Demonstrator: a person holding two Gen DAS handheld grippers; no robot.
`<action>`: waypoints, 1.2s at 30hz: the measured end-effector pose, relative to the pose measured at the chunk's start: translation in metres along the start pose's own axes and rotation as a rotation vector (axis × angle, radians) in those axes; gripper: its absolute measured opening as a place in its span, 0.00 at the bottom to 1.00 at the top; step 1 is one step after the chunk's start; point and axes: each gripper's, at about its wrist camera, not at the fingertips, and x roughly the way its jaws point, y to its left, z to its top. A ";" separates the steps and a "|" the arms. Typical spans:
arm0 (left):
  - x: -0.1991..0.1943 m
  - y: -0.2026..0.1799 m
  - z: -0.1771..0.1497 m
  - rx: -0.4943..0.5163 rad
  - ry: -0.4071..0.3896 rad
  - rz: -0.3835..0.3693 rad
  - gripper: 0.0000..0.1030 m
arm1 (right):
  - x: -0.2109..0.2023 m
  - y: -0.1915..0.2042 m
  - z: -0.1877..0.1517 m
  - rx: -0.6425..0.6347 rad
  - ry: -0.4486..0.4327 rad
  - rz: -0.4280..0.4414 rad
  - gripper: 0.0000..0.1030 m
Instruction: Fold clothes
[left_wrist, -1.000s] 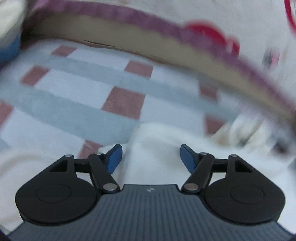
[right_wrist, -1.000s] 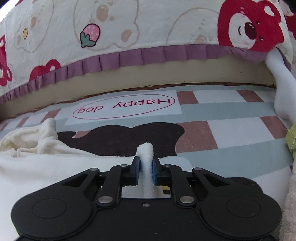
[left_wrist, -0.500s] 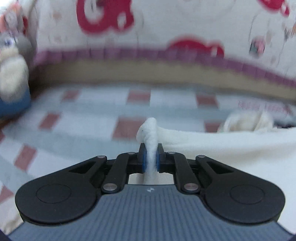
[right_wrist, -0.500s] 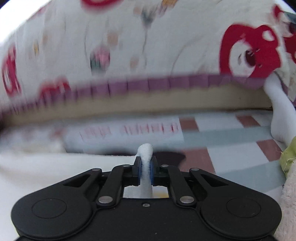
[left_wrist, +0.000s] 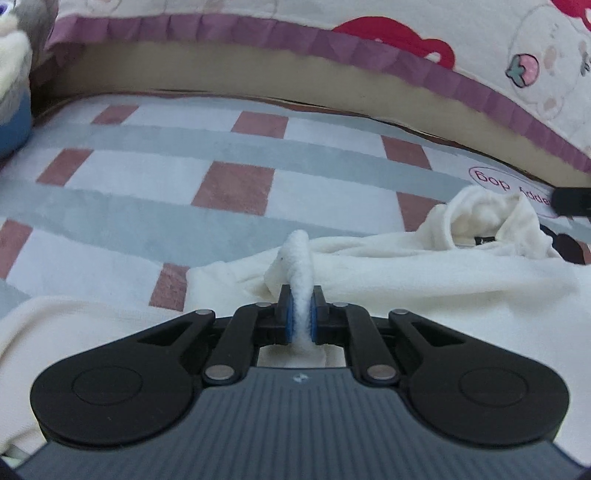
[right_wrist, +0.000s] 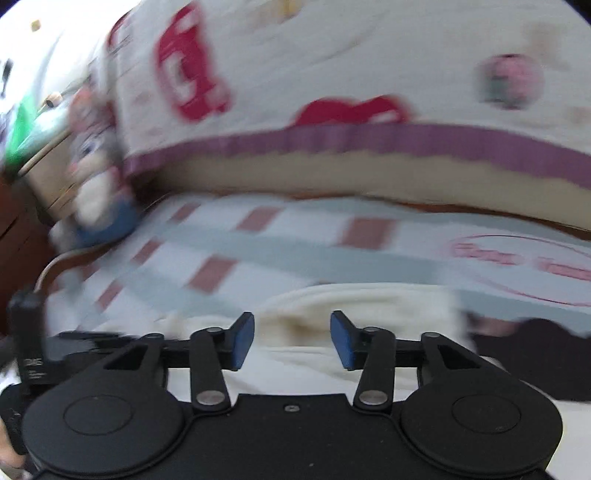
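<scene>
On the checked mat (left_wrist: 155, 206) beside the bed, we hold the left gripper (left_wrist: 300, 320) closed tight on a pinched ridge of the cream garment (left_wrist: 424, 291), the fleece standing up in a narrow loop between the blue pads (left_wrist: 289, 320). We judge the pinch is there to anchor one edge while the fold is laid over, since a loose fleece would otherwise slide on the mat.

Just beyond it, the garment lies spread low across the mat, its long axis running side to side across the left view, from a flat flap at the near left to a bunched end (left_wrist: 487, 221) at the far right. Which end is collar or hem we cannot tell; that bunch points toward the printed oval (left_wrist: 513, 188) on the mat.

Over the same cloth (right_wrist: 354, 306), the right gripper (right_wrist: 291, 338) is opening, its blue pads (right_wrist: 243, 339) apart with nothing between them; fabric lies beneath, not in, the jaws. We take this as a release so that hand can go for a new hold. The right view is blurred, so finer detail is lost.

Farther off, a soft toy (right_wrist: 96, 192) sits at the mat's corner, and the bed's purple frill (left_wrist: 332, 40) and printed cover (right_wrist: 332, 66) close the scene.
</scene>
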 end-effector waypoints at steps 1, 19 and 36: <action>0.001 0.002 0.000 -0.010 0.002 -0.004 0.08 | 0.014 0.010 0.003 -0.008 0.024 0.020 0.50; -0.001 -0.003 0.007 0.060 -0.013 0.068 0.08 | 0.081 -0.038 0.028 -0.049 0.051 -0.076 0.07; 0.000 0.000 0.007 0.043 0.006 0.073 0.09 | 0.045 -0.056 -0.004 0.018 0.051 0.006 0.49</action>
